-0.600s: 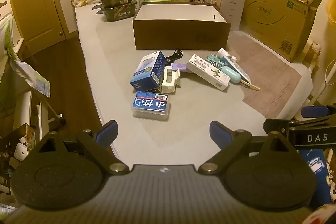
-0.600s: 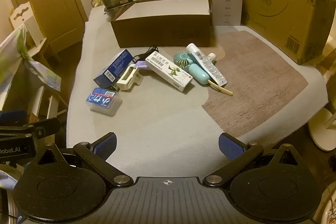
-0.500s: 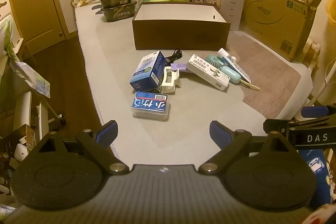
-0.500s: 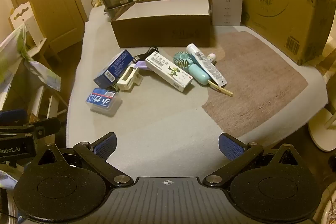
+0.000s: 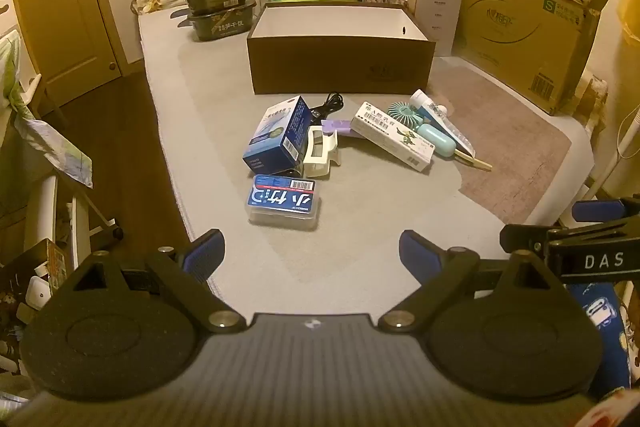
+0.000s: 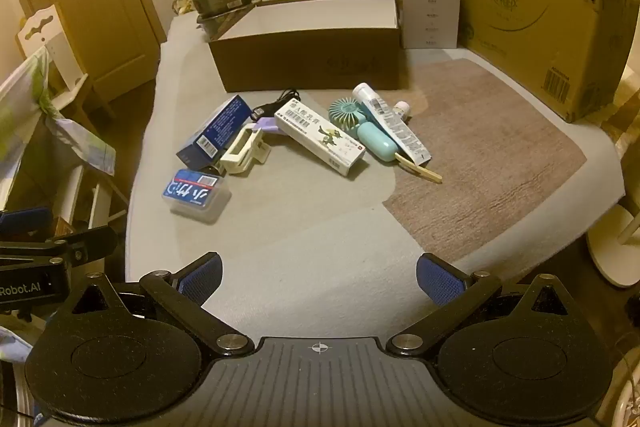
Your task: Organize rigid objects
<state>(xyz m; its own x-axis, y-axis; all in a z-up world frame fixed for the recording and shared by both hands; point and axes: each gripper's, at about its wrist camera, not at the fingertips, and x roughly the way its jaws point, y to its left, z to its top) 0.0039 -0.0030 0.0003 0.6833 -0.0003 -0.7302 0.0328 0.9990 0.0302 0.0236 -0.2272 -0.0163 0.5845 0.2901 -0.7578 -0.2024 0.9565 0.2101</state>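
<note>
1. The brown box stands open behind the pile; overshoot its rim and things land outside.
2. Grab the blue carton carelessly and the white clip leaning on it shifts.
3. The clear case lies nearest the tabletop edge; a nudge could drop it.
4. Both grippers, left and right, have fingers spread wide, empty.

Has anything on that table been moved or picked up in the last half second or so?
Nothing visibly changed. The left gripper and right gripper hang open and empty over the table's near edge, and the clutter in front of the open brown box lies untouched.
</note>
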